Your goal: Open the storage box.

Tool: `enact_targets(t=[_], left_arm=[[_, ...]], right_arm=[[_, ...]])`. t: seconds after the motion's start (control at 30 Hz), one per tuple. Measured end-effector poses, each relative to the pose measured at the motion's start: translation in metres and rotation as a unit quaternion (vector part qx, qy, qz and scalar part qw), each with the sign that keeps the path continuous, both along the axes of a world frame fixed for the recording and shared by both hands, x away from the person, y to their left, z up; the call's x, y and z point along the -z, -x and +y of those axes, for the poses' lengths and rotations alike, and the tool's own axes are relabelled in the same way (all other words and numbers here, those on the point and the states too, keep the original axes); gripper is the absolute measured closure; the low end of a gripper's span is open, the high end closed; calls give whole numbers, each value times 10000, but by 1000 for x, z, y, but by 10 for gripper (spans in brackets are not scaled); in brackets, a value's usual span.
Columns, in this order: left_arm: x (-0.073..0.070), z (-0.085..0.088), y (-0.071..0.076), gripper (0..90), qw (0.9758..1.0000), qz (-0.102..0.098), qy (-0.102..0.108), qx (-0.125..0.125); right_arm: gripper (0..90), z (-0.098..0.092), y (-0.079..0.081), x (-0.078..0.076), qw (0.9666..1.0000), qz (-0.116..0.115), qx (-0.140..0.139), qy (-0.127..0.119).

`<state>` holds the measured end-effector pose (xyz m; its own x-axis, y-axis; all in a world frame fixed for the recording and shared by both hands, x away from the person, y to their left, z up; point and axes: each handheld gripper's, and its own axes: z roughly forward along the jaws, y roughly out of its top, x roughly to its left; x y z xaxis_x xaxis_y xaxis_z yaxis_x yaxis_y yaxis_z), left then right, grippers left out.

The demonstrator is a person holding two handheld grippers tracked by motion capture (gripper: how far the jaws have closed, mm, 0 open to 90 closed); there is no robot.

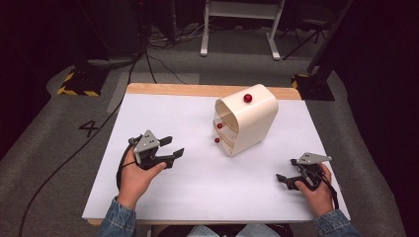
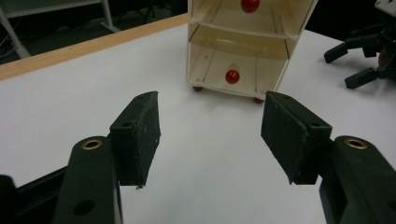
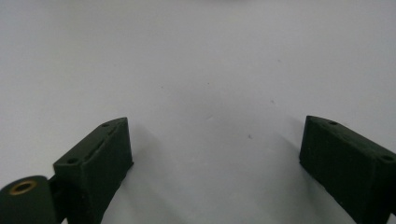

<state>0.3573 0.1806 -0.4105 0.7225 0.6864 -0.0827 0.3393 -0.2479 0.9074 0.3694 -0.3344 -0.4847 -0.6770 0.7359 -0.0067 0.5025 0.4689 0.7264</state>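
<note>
Both hands low at the near edge: left gripper [image 1: 170, 146] spread, empty, facing the cream drawer cabinet [image 1: 245, 119] mid-table; right gripper [image 1: 286, 179] spread too, over bare white tabletop [image 1: 197, 177]. Nothing between them.

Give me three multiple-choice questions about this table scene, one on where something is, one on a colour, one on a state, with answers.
1. Where does the drawer unit stand on the table?
A. at its far side
B. at the near left corner
C. under the person's hand

2. What colour are the drawer knobs?
A. blue
B. red
C. green

3. How are the jaws of the left hand-held gripper?
A. shut on a knob
B. shut with nothing between
C. open with nothing between

Answers: 1 A, the high view shows it towards the far edge. 2 B, the left gripper view shows red balls. 3 C, only bare table lies between them.
</note>
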Motion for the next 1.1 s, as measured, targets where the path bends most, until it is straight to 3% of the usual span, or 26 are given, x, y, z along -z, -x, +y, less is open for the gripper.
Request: enact_targets(t=[0.1,0.2,0.47,0.77,0.97,1.03,1.1], left_arm=[[-1,-6,-6,376,10000,-11,95,-3],[-3,-17,-13,376,9998,-135,-123,-103],[-9,-37,-32,373,9996,-215,-96,173],[-2,-56,-57,361,9990,2,-147,429],[10,-65,-72,372,9988,163,51,455],[17,-70,-77,375,9979,172,301,556],[20,-73,-79,375,9974,136,375,604]], right_arm=[[94,0,0,0,10000,0,0,-6],[94,0,0,0,10000,0,3,-8],[94,0,0,0,10000,-6,2,-9],[95,0,0,0,10000,-6,2,-11],[95,0,1,0,10000,-8,3,-10],[95,0,1,0,10000,-6,3,-5],[95,0,0,0,10000,-7,2,-8]])
